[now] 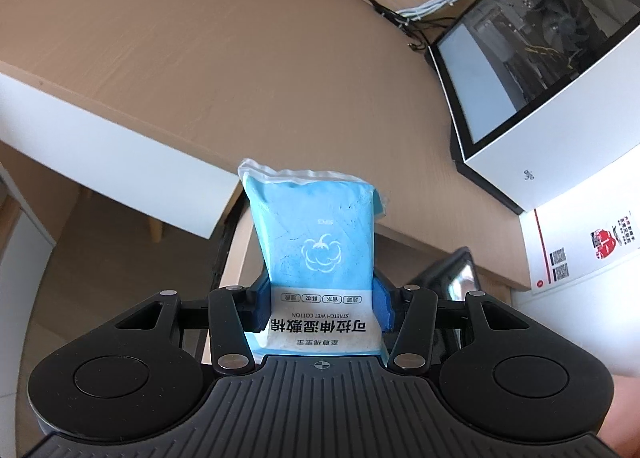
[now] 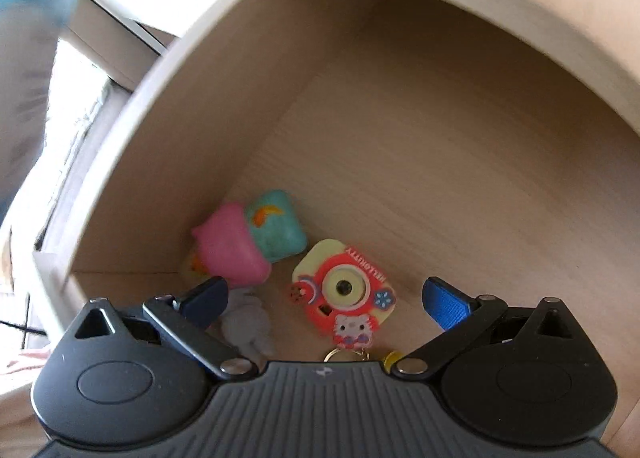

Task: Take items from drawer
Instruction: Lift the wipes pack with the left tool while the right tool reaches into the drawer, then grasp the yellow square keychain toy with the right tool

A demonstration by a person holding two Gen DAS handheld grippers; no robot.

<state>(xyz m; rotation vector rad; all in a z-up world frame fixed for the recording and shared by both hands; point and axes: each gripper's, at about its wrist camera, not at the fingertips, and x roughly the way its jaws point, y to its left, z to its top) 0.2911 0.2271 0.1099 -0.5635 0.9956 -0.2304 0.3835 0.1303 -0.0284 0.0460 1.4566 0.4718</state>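
Left gripper (image 1: 323,308) holds the wet cotton pack (image 1: 318,242) over the bench (image 1: 208,50); right gripper (image 2: 324,300) hangs over the open drawer (image 2: 400,106).

My left jaws are pinching the blue pack by its lower end, its label upside down to me and its crimped top edge pointing away; my left view shows nothing of the drawer's inside, only the bench, a glass-sided computer case (image 1: 532,58) and tangled cables (image 1: 432,2). My right jaws are spread with nothing between them, above a red toy camera (image 2: 344,290), a pink and teal squishy toy (image 2: 252,240) in the corner and a white fluffy thing (image 2: 248,324) I can't identify, partly hidden by one finger. A key ring (image 2: 340,354) is cut off by the gripper body. The blue smear at the top left is too blurred to name.
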